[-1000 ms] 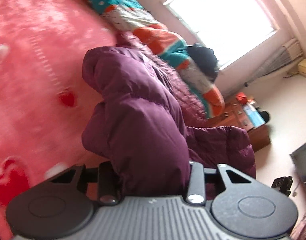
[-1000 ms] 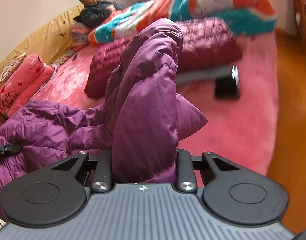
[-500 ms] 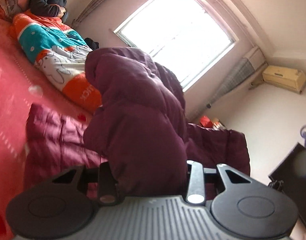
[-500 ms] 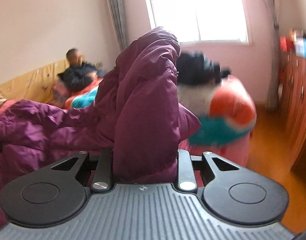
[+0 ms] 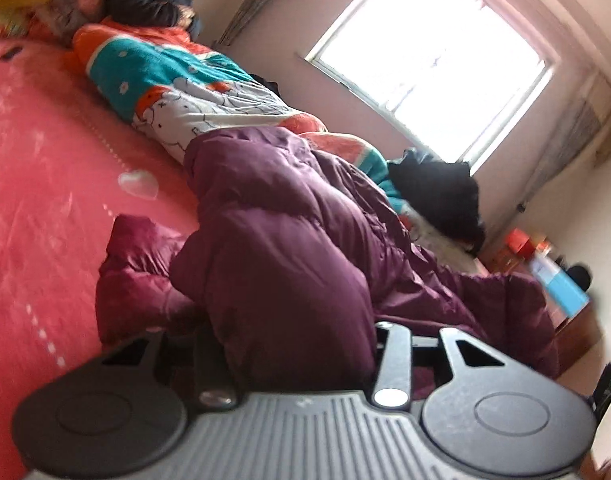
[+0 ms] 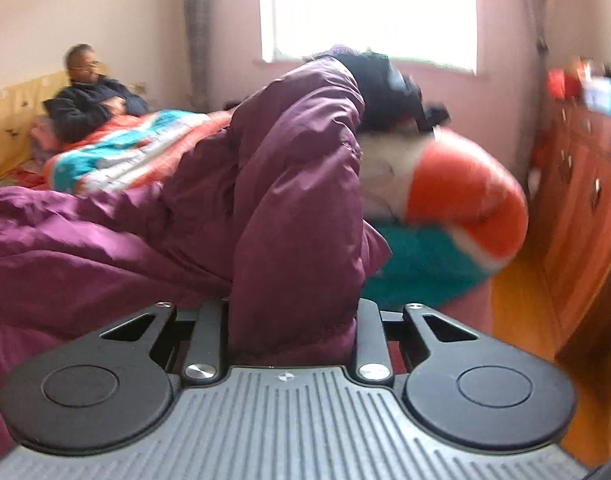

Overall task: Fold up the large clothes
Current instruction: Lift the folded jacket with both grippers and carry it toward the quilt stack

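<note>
Lower centre of both views: a thick fold of the puffy purple jacket (image 5: 281, 280) fills the gap between each pair of black fingers.
Left gripper (image 5: 301, 344): jaws are opening, padded fabric w/ quilted seams between them, bulging up over the fingers.
Right gripper (image 6: 293, 320): narrow gap, clamped on a rounded roll of the same jacket (image 6: 297, 208); smooth, slightly shiny shell.
Jacket rest: in the left view it trails to the lower right; in the right view it spreads crumpled to the left edge.
Bed (image 5: 45, 184): red-pink fuzzy cover, left half of the left view, pale heart shape on it.
Dark red quilted garment (image 5: 133, 276): lies on the bed just left of the jacket.
Blanket (image 5: 177, 80): long roll, orange/teal/white fleece, upper left to centre.
Person (image 6: 89, 96): dark coat, upper left of the right view, sits against a yellow headboard.
Window (image 6: 365, 8): bright, top centre.
Wooden cabinet (image 6: 585, 200): right edge, reddish, blurred.
</note>
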Action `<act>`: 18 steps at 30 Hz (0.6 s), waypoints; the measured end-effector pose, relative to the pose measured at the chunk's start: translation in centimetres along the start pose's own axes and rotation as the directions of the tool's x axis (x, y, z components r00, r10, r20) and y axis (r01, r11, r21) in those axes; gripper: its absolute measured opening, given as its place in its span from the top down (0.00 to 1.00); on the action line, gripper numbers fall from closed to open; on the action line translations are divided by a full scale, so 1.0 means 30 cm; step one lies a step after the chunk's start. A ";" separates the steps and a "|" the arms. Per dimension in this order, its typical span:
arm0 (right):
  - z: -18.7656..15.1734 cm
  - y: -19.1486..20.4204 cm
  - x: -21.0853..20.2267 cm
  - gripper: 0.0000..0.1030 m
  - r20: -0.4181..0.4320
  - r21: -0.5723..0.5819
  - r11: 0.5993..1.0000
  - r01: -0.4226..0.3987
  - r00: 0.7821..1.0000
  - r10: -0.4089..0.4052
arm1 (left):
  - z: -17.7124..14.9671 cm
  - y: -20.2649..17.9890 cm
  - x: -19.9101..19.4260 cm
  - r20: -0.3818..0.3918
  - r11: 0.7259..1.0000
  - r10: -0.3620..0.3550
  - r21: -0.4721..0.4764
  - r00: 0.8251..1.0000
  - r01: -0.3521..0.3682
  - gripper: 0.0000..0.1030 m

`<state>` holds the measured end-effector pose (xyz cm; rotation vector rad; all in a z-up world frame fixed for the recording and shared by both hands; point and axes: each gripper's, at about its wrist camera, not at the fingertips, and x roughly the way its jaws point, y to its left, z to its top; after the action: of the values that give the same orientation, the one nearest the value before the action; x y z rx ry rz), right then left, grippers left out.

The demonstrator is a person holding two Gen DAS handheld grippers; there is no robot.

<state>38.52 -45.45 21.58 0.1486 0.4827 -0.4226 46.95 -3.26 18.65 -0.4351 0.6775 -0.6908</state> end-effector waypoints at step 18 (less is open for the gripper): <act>-0.188 0.205 0.340 0.31 -0.025 -0.184 0.977 0.108 0.993 -0.115 | -0.080 0.190 0.160 0.064 0.979 0.170 0.100 0.983 -0.176 0.06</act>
<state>46.96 -42.21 11.99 -0.0486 0.5634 -0.4838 50.51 -3.00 11.67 -0.2930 0.6154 -0.5445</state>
